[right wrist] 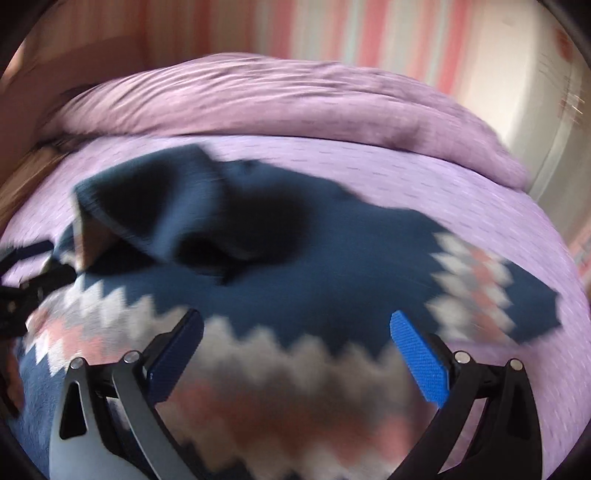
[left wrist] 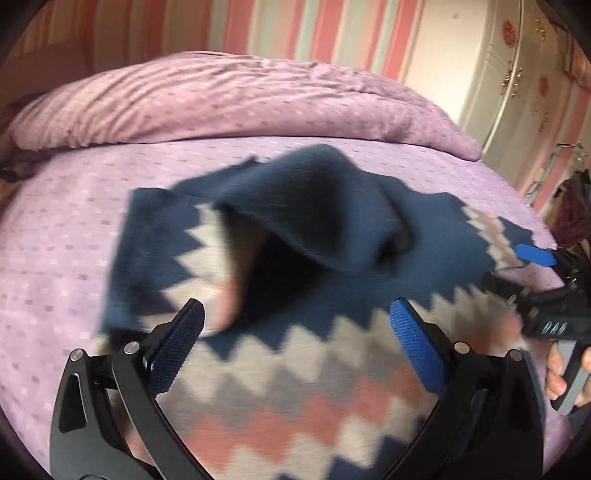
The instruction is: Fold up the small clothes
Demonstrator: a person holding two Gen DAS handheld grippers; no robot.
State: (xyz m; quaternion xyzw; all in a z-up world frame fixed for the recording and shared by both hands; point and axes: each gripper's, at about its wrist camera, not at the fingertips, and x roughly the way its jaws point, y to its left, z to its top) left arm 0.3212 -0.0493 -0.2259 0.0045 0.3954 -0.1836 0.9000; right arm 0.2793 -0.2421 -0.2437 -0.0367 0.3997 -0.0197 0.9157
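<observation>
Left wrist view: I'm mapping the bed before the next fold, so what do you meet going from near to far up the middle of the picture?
Left gripper, jaws wide open → patterned sweater → its raised navy fold → lilac bedsheet → rumpled duvet → striped wall.

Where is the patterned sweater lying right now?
The sweater lies spread on the purple bedspread, in front of the purple pillow, directly below both open tongs in both wrist views.
</observation>
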